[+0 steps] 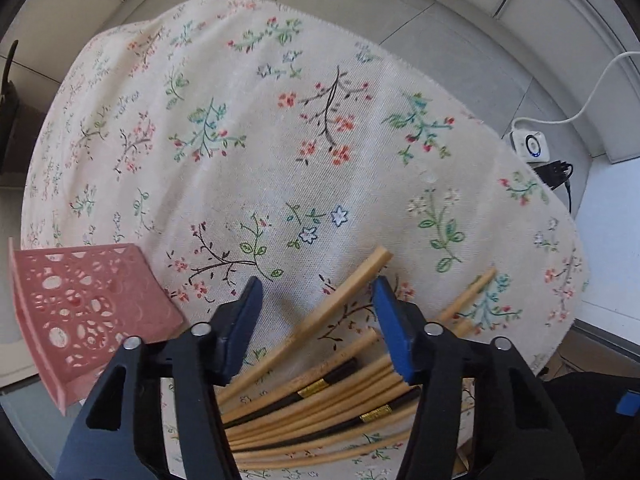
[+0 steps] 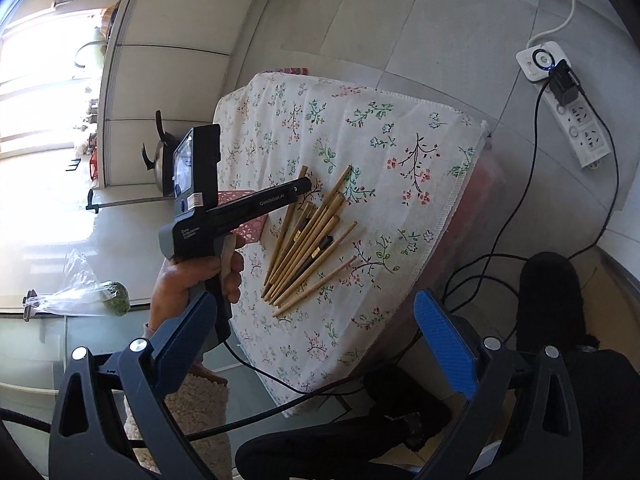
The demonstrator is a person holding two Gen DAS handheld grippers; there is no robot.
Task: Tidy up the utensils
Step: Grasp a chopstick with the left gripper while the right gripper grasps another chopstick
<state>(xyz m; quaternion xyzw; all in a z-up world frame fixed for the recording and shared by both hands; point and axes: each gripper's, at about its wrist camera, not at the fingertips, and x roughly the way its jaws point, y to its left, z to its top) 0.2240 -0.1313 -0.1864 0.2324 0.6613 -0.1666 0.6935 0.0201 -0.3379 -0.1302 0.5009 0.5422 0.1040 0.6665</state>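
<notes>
Chopsticks (image 1: 320,392) lie in a loose fan on the floral cloth (image 1: 248,128), mostly pale bamboo with 2 dark ones banded in gold; the same heap shows in the right wrist view (image 2: 308,248), near the middle of the cloth. A pink holder (image 1: 80,312) lies tipped on its side just left of the heap, its perforated wall facing up. Left gripper (image 1: 320,320) points down over the heap, jaws about half open, straddling several sticks; the pads (image 1: 244,320) do not appear to press on any, so nothing is held. Right gripper (image 2: 316,344) hangs off the table's near edge, jaws wide apart and empty, well apart from the heap. Step in hand, as judged: first pick from the pile with the left. To do it well, the jaws should centre over 1 or 2 sticks near mid-length, not the whole fan, with pads set across the shafts so that they do not roll out. The crossed sticks on top are the better start. The holder probably needs standing up first; the right gripper is free for that.
</notes>
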